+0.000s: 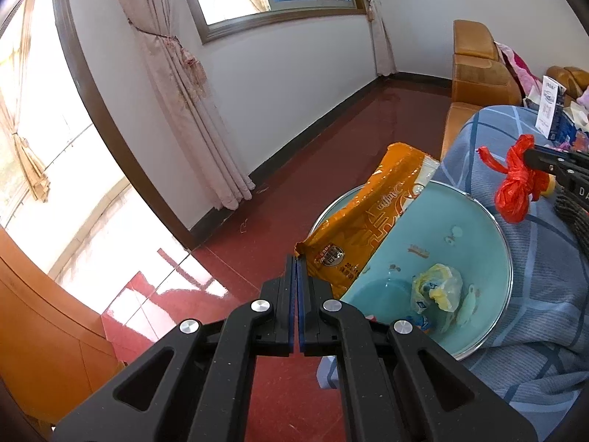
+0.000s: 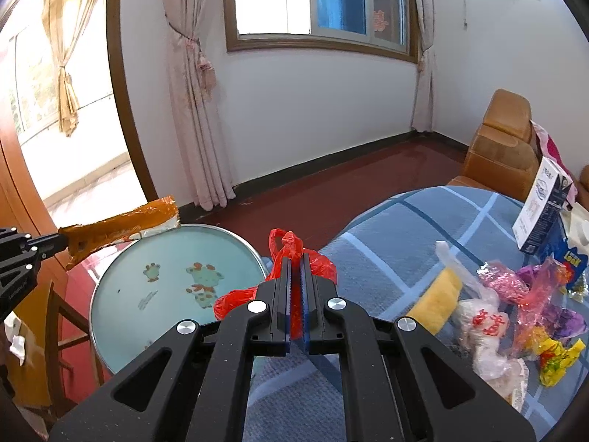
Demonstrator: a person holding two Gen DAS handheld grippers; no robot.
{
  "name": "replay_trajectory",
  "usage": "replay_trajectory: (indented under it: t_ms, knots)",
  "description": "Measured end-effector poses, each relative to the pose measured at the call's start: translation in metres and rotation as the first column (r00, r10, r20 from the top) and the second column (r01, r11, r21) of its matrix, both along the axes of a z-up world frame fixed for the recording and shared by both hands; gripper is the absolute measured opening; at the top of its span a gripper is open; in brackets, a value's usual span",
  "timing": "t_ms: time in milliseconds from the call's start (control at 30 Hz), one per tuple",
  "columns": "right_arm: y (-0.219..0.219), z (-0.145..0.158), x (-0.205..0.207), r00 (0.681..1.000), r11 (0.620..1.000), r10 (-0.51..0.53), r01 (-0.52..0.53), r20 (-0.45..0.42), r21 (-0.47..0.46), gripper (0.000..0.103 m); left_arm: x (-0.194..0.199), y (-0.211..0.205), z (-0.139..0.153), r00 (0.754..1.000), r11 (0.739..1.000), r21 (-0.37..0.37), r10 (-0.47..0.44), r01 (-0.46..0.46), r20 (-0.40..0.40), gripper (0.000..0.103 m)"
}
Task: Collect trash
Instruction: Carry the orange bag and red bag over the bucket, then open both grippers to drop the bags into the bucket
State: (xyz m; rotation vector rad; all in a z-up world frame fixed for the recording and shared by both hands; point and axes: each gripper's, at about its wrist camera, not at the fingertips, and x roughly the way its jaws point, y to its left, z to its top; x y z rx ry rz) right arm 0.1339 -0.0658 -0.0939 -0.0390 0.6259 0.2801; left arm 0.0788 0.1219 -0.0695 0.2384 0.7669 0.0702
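A: Trouble first: left claw (image 1: pixel 296 258) pinches only 1 corner of the orange wrapper (image 1: pixel 368 221), held at the rim of the teal basin (image 1: pixel 460 206). I judge that a thin grip; if it slips on the outer side, the wrapper drops to the red floor (image 1: pixel 294 169), not in.

B: And the right claw (image 2: pixel 296 258)?

A: Clamped on a knotted red bag (image 2: pixel 294 246), lifted beside the basin, over the edge of the checked blue cloth (image 2: pixel 386 221). A loose tail hangs down; it could snag the rim, I'd guess.

B: What's in the basin?

A: 1 crumpled clear bag (image 1: pixel 438 287) with yellow and blue inside, and a blue-orange scrap (image 1: pixel 418 321) near the bottom. The rest looks like printed cartoon figures, not trash.

B: More to collect?

A: Plenty on the cloth: a yellow piece (image 2: pixel 438 294), a white bag (image 2: pixel 486 331) with red print, pink and purple wrappers (image 2: pixel 530 294), small yellow ones (image 2: pixel 556 357), plus a carton (image 2: pixel 545 210). Whether the carton counts as trash, I can't tell.
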Motion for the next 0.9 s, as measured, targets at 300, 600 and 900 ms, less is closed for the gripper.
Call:
replay_trajectory:
  t_ms: [300, 600, 900]
  knots:
    - [0.005, 0.000, 0.000, 1.000, 1.000, 0.013, -0.013, -0.002, -0.009, 0.005, 0.001, 0.001, -0.001, 1.000, 1.000, -0.012, -0.005, 0.005, -0.006, 0.000]
    - [0.017, -0.007, 0.000, 0.996, 0.997, 0.082, -0.082, -0.029, -0.002, 0.041, -0.001, -0.010, -0.006, 0.999, 0.998, -0.040, -0.048, 0.047, -0.018, 0.018]
    - [0.012, -0.006, -0.001, 0.997, 0.997, 0.071, -0.071, -0.037, 0.001, 0.050, -0.005, -0.016, -0.005, 0.999, 0.998, -0.035, -0.053, 0.053, 0.001, 0.049]
